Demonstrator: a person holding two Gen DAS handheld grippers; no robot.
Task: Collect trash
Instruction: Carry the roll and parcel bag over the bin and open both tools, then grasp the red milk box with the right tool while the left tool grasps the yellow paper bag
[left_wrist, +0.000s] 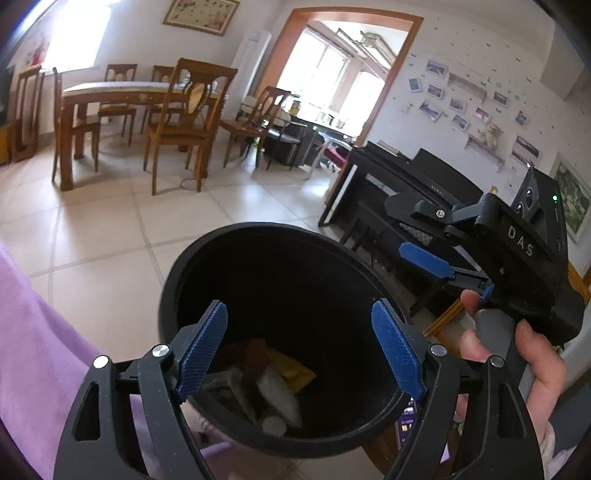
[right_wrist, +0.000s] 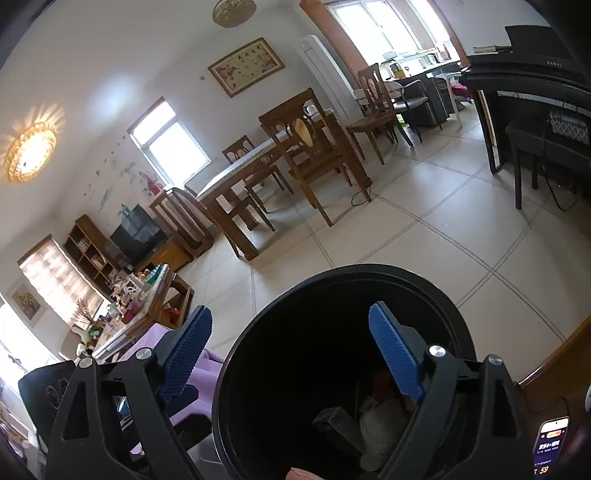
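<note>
We hover both grippers, left and right, wide and empty over the black bin, where wrappers and scraps already lie, so collecting looks largely done.

over the black bin

the right gripper hangs with its jaws spread wide above a black bin. crumpled trash lies at the bottom. a lit phone shows at lower right, purple cloth at left.
</note>
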